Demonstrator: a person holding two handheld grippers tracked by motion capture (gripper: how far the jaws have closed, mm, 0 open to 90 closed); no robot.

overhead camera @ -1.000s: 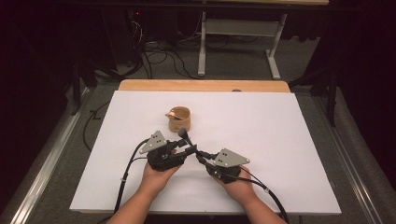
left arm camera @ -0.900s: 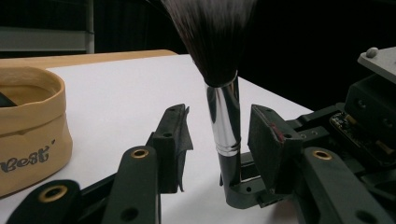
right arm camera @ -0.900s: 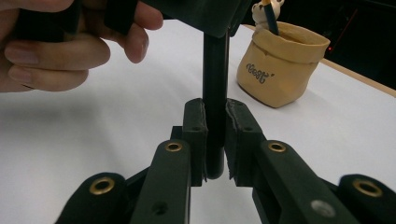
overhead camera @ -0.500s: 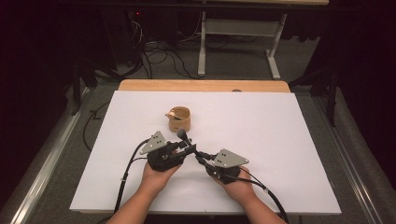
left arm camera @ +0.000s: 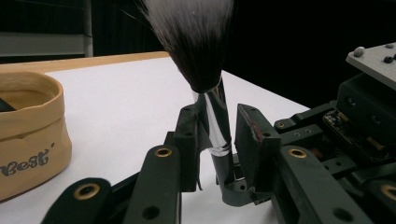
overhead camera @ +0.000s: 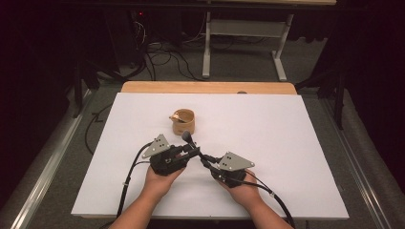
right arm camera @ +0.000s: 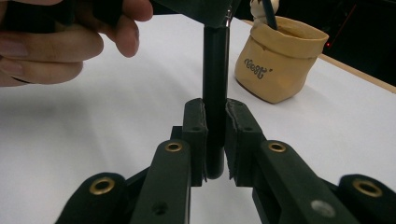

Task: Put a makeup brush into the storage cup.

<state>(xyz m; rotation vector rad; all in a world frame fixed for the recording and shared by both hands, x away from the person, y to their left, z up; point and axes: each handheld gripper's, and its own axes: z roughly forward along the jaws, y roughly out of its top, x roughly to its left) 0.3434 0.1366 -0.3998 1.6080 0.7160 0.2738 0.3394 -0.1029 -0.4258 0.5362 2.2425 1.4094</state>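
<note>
The makeup brush with a black handle, silver metal ferrule and dark bristles with white tips (left arm camera: 211, 100) is above the white table surface (overhead camera: 296, 143), between the two grippers. The right gripper (right arm camera: 215, 140) has its jaws closed tightly on the black handle end. The left gripper (left arm camera: 215, 140) has just been closing its jaws around the ferrule; one pad touches it, the other stands a little apart. Near behind stands a small tan leather pouch (overhead camera: 184, 122) with another tool inside.
</note>
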